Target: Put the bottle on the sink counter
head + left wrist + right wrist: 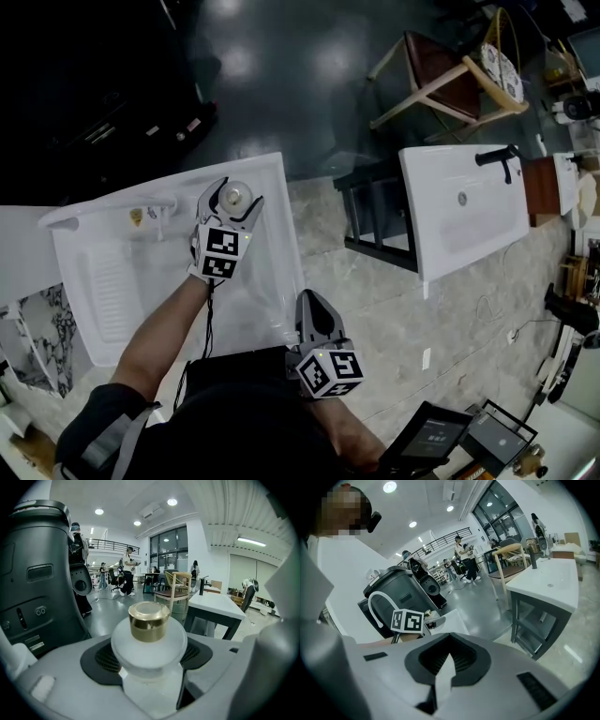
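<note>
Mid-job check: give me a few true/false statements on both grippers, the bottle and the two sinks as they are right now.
1. The left gripper is clamped on the frosted white bottle with a gold cap. True.
2. The right gripper holds a second bottle. False: its jaws are together with nothing between them.
3. The bottle lies on its side in the basin. False: it is upright in the left gripper, over a corner of the near white sink.
4. The other white sink, at right, has a black faucet. True.
</note>
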The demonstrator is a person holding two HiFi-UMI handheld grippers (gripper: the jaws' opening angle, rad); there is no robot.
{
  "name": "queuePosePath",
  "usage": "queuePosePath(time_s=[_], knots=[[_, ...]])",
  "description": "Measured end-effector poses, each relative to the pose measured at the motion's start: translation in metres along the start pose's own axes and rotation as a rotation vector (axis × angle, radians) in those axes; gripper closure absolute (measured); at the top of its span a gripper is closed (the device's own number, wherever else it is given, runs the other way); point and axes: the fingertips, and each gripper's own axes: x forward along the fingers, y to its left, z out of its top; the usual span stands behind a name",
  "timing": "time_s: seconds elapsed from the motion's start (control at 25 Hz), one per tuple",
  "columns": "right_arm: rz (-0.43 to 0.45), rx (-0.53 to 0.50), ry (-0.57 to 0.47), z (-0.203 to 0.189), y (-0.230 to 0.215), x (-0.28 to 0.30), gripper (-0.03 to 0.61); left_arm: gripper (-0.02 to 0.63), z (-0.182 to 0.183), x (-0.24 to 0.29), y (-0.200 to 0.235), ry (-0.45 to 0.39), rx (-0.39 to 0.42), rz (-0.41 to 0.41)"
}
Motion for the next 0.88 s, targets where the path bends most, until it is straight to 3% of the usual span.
queuePosePath(time_s=[0.88], knots=[[-0.015,0.005,0.061,-0.025,0.000,0.009,0.583,0.275,-0.026,0.039,-0.002,0.040,0.053,-0.006]])
